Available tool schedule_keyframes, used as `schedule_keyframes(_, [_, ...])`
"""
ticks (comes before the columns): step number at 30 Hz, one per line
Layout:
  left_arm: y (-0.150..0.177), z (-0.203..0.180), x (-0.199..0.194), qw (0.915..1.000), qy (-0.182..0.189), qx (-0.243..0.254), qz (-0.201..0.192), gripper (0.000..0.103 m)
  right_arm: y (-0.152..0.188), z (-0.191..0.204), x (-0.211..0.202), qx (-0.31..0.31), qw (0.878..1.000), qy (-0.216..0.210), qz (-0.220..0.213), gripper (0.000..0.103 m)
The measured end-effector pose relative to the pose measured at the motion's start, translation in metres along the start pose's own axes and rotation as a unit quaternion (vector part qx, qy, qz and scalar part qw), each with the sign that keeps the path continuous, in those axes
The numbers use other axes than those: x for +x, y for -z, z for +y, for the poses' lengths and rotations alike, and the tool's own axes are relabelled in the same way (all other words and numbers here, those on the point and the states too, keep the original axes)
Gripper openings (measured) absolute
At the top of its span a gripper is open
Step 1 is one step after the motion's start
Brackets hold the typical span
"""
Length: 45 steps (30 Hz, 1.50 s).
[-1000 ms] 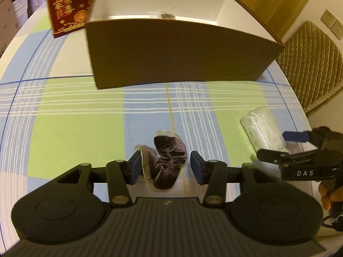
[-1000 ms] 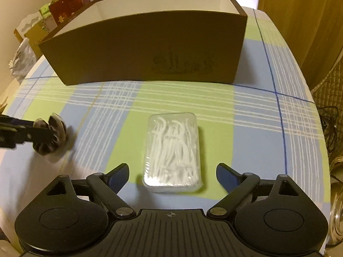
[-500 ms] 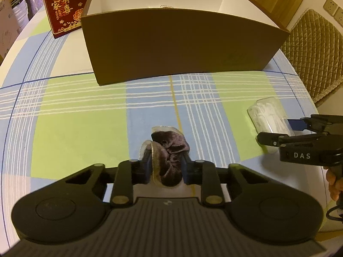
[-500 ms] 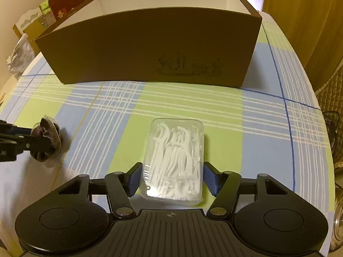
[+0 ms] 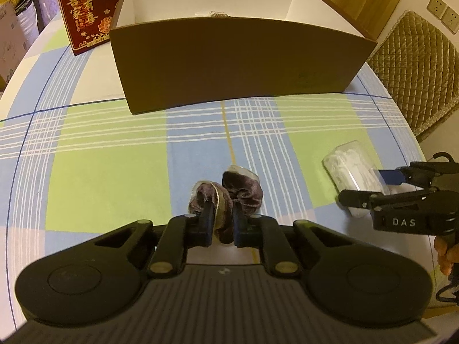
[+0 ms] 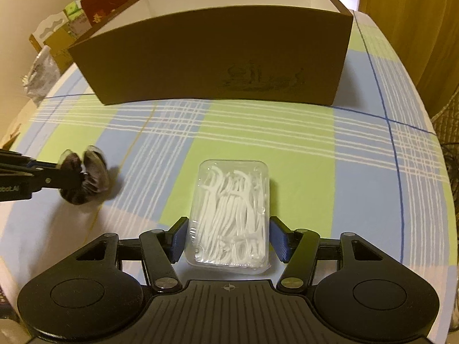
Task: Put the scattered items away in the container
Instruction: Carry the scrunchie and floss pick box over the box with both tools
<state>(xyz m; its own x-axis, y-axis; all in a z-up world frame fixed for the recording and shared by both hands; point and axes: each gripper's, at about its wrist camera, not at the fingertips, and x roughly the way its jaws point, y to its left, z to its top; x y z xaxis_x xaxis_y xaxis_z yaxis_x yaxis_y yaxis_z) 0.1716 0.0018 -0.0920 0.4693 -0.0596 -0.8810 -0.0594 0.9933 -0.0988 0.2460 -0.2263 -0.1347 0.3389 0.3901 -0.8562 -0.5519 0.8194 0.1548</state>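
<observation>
My left gripper (image 5: 222,223) is shut on a purple velvet scrunchie (image 5: 243,192), which bulges out past the pads just above the checked tablecloth. The right wrist view shows that scrunchie (image 6: 89,177) at the far left, slightly blurred, casting a shadow on the cloth. My right gripper (image 6: 228,235) is shut on a clear plastic box of white floss picks (image 6: 232,209), one blue pad against each long side. The container, a brown cardboard box (image 5: 229,66) with a white inside, stands open at the far side of the table (image 6: 218,57). A small item lies against its back wall.
A red gift box (image 5: 86,11) stands left of the container. A quilted chair (image 5: 416,66) sits past the table's right edge. Cartons and bags (image 6: 57,43) crowd the far left. A person's hand (image 5: 446,255) holds the right gripper's handle.
Both grippers went from open to shut: the left on the scrunchie, the right on the floss box. The scrunchie has been squeezed narrower and risen slightly.
</observation>
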Motion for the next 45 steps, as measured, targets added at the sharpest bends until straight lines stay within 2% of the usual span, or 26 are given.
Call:
schedule_keyframes(14, [-0.003, -0.004, -0.031, 0.9992, 0.004, 0.002, -0.04, 0.007, -0.002, -0.002, -0.027, 0.009, 0.999, -0.025, -0.035, 0.061])
schedule_keyframes(23, [-0.026, -0.007, -0.061, 0.9958, 0.013, 0.01, -0.09, 0.007, -0.022, 0.003, -0.057, 0.004, 0.995, -0.042, -0.093, 0.061])
schedule_keyframes(29, [-0.055, -0.006, -0.075, 0.9917, 0.018, 0.022, -0.126, 0.007, -0.054, 0.007, -0.076, -0.003, 0.989, -0.046, -0.141, 0.061])
schedule_keyframes(35, [-0.097, 0.002, -0.076, 0.9875, 0.011, 0.029, -0.155, 0.007, -0.102, 0.001, -0.08, -0.003, 0.982, -0.036, -0.184, 0.061])
schedule_keyframes(39, [-0.13, 0.013, -0.063, 0.9867, 0.002, 0.03, -0.16, 0.007, -0.138, -0.007, -0.065, 0.003, 0.981, -0.025, -0.195, 0.061])
schedule_keyframes(45, [-0.184, 0.027, -0.029, 0.9884, -0.015, 0.031, -0.148, 0.007, -0.191, -0.023, -0.02, 0.023, 0.983, -0.009, -0.181, 0.061])
